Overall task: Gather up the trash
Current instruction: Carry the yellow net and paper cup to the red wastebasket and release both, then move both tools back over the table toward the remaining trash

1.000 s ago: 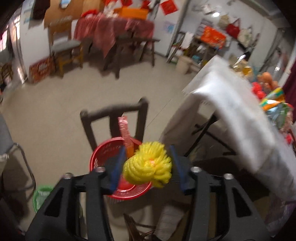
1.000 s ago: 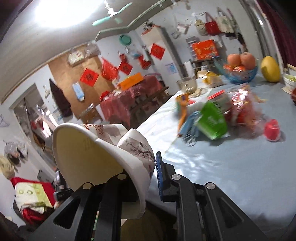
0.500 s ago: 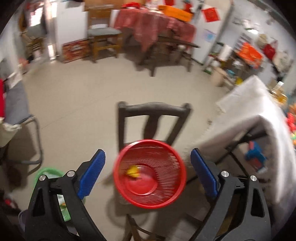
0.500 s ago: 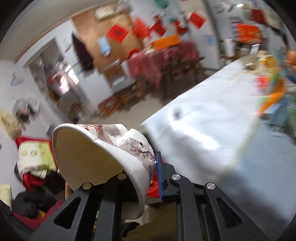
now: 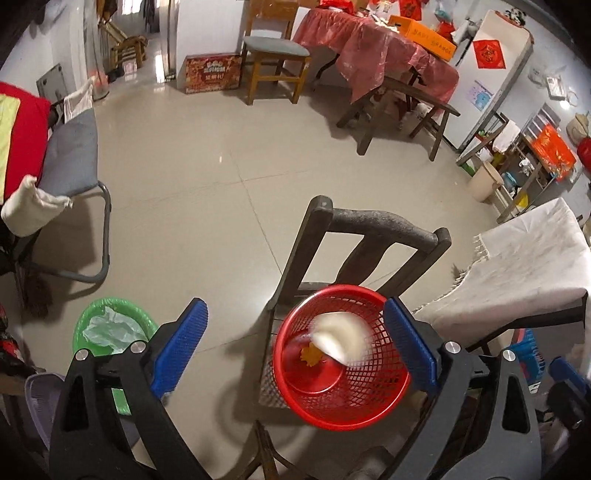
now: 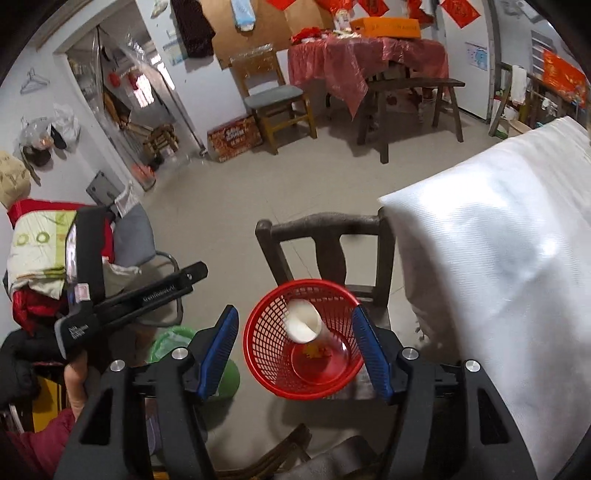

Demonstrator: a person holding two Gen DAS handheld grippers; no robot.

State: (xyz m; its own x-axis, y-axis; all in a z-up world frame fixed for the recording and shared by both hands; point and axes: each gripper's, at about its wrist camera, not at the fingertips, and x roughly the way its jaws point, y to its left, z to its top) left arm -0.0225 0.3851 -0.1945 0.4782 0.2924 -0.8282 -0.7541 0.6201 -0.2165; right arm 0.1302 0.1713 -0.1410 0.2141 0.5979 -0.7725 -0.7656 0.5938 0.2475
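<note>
A round red plastic mesh basket (image 6: 303, 339) is seen on a dark wooden chair (image 6: 325, 225), a white paper cup (image 6: 303, 320) inside. Both the right gripper (image 6: 295, 343) and left gripper (image 5: 295, 347) are spread wide, empty. A green bin (image 5: 110, 325) is shown fully only by the left view.

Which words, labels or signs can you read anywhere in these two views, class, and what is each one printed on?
"NAVY ORANGE": on the orange box on the red-covered table, partly legible.
White lettering on the clamp bar of the left gripper: too blurred to read.
Print on the red carton on the floor: too small to read.
Character on the red diamond sign on the white cabinet: not legible.
</note>
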